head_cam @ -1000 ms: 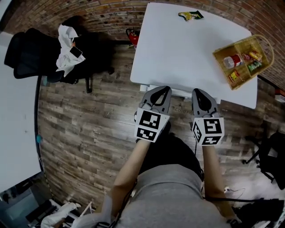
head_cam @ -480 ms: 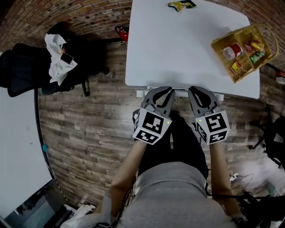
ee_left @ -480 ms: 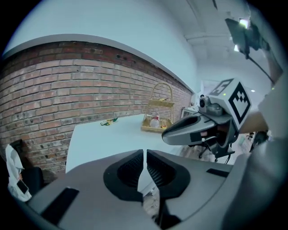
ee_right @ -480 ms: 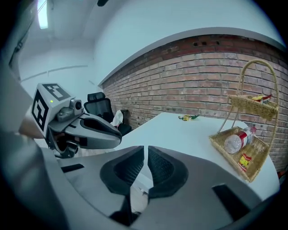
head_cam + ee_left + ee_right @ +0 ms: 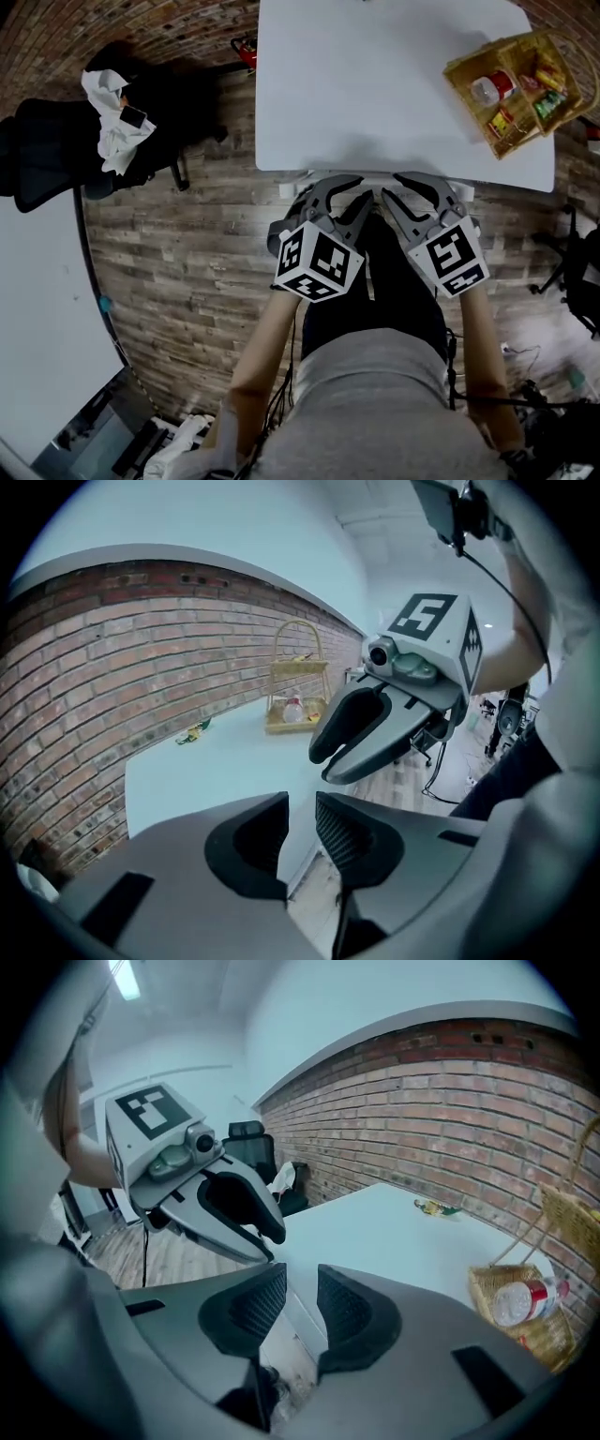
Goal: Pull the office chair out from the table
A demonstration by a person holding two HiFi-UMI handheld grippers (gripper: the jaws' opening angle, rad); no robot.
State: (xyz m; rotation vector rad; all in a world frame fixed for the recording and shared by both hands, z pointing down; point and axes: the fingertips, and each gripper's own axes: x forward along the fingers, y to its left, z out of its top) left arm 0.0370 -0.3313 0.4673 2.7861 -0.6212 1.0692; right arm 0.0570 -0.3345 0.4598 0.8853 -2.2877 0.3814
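Dropped nearer table (image 5: 375,94) edge — left gripper (image 5: 349,195), right gripper (image 5: 401,192) jaws just opening, nothing between.

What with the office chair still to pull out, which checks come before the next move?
Left gripper jaws free: ok, just been opening, nothing between them.
Right gripper jaws free: ok, just been opening, nothing between them.
Office chair within reach: not ok, it stands far left of both grippers.
Nothing loose on that chair: not ok, a white cloth lies on it.
Basket clear of grippers: ok.
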